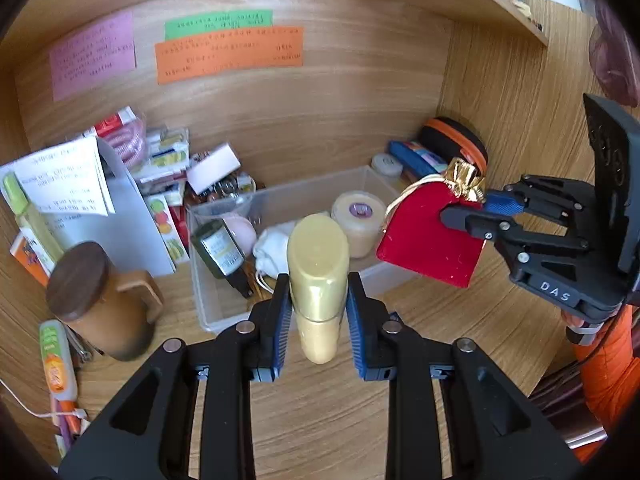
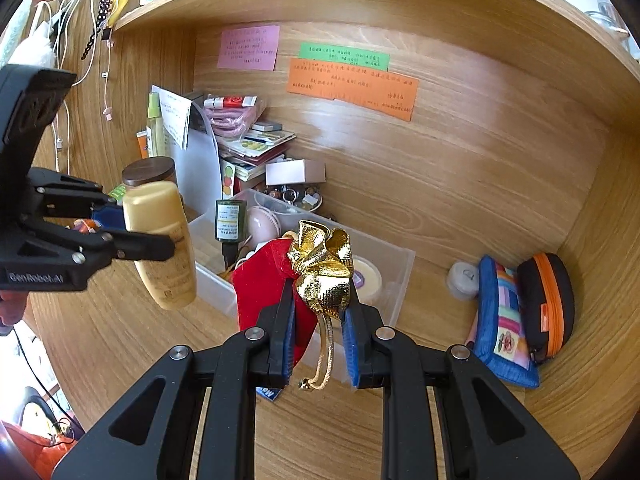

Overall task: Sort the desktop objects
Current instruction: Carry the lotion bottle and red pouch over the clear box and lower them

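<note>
Black left hand-held gripper [image 2: 132, 232] marked "GenRobot.AI"; right [image 1: 476, 208] marked "DAS".

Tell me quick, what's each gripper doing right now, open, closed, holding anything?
Left gripper: closed on the yellow lotion bottle, held above the desk.
Right gripper: closed on the gold top of the red drawstring pouch.
</note>
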Demonstrator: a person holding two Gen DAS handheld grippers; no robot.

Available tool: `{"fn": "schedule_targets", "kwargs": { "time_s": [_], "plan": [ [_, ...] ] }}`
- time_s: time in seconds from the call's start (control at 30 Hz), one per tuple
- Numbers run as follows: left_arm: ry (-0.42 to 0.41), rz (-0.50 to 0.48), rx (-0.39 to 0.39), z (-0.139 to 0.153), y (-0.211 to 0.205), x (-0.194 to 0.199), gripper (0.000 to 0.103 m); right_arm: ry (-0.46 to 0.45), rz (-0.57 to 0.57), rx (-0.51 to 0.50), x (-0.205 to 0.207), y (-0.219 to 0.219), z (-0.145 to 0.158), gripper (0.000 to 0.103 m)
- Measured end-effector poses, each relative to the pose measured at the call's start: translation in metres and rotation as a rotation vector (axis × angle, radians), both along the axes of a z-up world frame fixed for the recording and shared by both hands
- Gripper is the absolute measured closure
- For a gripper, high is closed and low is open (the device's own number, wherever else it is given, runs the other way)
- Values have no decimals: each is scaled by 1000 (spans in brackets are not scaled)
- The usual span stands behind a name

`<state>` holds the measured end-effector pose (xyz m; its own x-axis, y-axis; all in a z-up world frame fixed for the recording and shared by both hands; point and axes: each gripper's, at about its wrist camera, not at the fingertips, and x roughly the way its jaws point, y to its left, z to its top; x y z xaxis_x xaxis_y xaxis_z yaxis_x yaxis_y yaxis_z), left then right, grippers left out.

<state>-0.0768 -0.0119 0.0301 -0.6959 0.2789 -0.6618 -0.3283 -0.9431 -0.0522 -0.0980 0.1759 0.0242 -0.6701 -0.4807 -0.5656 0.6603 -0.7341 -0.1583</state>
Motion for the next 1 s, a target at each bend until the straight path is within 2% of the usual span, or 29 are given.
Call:
{"fn": "schedule_targets", "kwargs": {
  "time_s": [0.33,0.5,1.0],
  "plan": [
    [49,27,37,28,-16,-20,77,8,-4,-1,-28,-13,8,85],
    [53,37,42,31,-21,-37,77,-2,0,10,-43,-23,7,85],
    [-61,34,26,-17,-30,-80,77,-67,50,77,-74,-60,-25,85]
  ]
}}
